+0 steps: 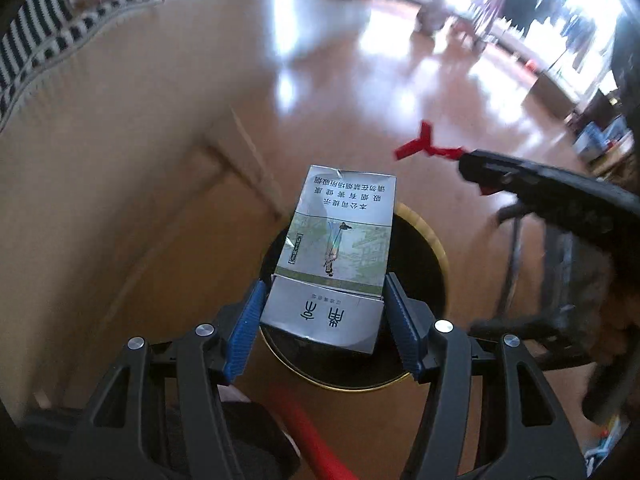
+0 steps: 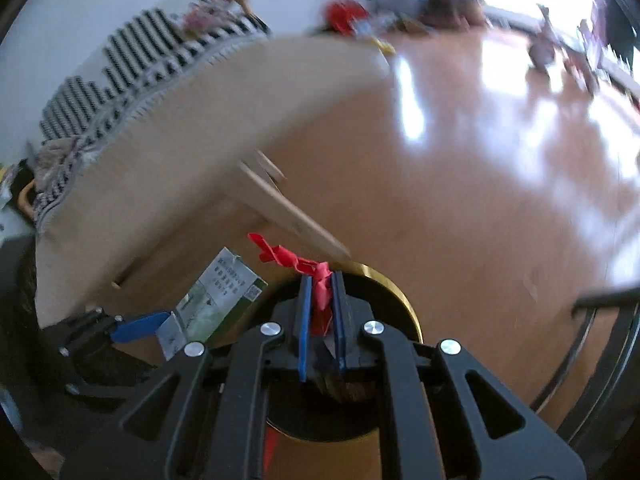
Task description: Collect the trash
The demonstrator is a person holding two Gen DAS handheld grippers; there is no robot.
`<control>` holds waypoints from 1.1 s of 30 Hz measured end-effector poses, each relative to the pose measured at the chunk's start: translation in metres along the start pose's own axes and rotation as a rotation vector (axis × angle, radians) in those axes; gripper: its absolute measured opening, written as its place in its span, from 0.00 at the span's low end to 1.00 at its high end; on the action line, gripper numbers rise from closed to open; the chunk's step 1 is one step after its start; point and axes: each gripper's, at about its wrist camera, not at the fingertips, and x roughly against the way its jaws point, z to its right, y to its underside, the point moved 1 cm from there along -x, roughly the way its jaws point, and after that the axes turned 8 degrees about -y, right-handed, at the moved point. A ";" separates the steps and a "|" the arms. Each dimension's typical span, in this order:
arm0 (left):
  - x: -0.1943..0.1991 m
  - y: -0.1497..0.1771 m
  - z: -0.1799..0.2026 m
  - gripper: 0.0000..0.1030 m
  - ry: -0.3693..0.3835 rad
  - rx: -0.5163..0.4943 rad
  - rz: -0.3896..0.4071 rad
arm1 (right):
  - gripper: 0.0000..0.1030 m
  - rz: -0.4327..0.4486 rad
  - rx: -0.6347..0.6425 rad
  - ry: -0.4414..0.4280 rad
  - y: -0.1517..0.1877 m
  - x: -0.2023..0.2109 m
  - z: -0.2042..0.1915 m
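My left gripper (image 1: pixel 326 300) is shut on a silver and green cigarette pack (image 1: pixel 336 252) and holds it over the open mouth of a round black bin with a gold rim (image 1: pixel 434 248). My right gripper (image 2: pixel 320 280) is shut on a twisted red scrap (image 2: pixel 296 262) and is above the same bin (image 2: pixel 404 304). In the left wrist view the right gripper (image 1: pixel 464 160) comes in from the right with the red scrap (image 1: pixel 420 146) sticking out. In the right wrist view the left gripper (image 2: pixel 168 322) and its pack (image 2: pixel 216 300) sit at lower left.
A beige sofa or table side (image 1: pixel 100 140) with a striped black-and-white cloth (image 1: pixel 48 32) stands at left, with a wooden leg (image 2: pixel 288 212) near the bin. A black metal frame (image 1: pixel 560 280) stands at right. Shiny brown floor (image 1: pixel 340 60) stretches ahead.
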 end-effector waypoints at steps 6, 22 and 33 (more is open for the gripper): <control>-0.046 0.017 0.003 0.57 0.094 0.037 -0.097 | 0.10 -0.135 -0.112 0.006 0.042 -0.051 0.029; -0.056 0.020 -0.010 0.57 0.150 0.103 -0.133 | 0.10 -0.145 -0.133 0.023 0.025 -0.060 0.020; -0.030 0.016 -0.001 0.94 0.172 0.060 -0.141 | 0.94 0.001 -0.097 0.112 -0.001 -0.014 0.021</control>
